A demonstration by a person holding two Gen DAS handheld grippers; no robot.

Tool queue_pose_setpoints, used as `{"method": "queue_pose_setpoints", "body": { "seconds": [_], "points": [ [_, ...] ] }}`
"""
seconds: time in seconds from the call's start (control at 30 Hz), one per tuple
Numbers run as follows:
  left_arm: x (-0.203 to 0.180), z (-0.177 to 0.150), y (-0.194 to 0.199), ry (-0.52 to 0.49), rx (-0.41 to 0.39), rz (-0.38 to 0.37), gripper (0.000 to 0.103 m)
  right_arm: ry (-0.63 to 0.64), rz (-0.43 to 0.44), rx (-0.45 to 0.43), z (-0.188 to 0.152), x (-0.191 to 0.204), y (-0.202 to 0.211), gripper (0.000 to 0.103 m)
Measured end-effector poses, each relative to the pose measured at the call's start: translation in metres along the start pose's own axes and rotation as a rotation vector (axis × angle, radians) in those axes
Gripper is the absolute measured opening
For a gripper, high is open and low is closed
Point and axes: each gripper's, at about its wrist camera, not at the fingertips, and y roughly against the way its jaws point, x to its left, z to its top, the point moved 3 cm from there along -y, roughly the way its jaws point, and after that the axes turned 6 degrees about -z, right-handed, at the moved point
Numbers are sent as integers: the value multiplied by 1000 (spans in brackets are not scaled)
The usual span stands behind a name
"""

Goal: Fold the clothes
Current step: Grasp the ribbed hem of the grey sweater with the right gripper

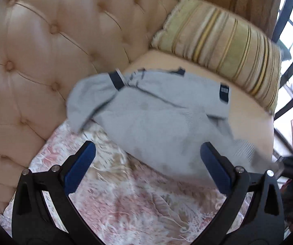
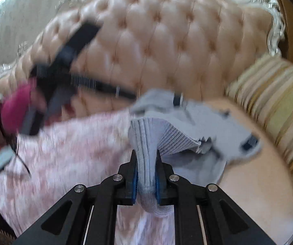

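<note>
My right gripper (image 2: 145, 171) pinches the grey sweater's (image 1: 156, 120) ribbed hem, left gripper (image 1: 146, 163) agape — folding barely begun.

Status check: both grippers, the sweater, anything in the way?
Right gripper shut on grey sweater hem. Left gripper open, empty. Striped cushion borders sweater.

The right gripper (image 2: 146, 159) is clamped tight on a ribbed fold of the grey sweater (image 2: 189, 120), tilted downward. The left gripper (image 1: 147, 153) hangs just above that sweater, jaws spread wide and empty, pointing steeply down, gripped by a pink-gloved hand (image 2: 17, 108).
</note>
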Motion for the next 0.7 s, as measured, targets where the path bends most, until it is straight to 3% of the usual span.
{"method": "queue_pose_setpoints", "body": {
  "seconds": [0.07, 0.13, 0.23, 0.37, 0.47, 0.57, 0.7],
  "points": [
    [-10, 2, -18, -15, 45, 19, 102, -10, 6, 33, -23, 4, -11, 13],
    [-20, 10, -45, -35, 102, 93, 102, -6, 17, 57, -42, 14, -20, 13],
    [-30, 24, -79, -91, 118, 190, 102, 19, 23, 78, -58, 26, -25, 13],
    [-41, 36, -128, -242, 166, 231, 102, 49, 30, 96, -65, 26, -34, 13],
    [-58, 27, -139, -379, 175, 123, 102, 46, 38, 99, -64, 23, -34, 14],
    [-66, 22, -138, -445, 164, -9, 103, 61, 35, 94, -64, 23, -35, 15],
    [-61, 24, -148, -437, 205, -131, 102, 36, 42, 94, -72, 24, -39, 18]
  ]
}}
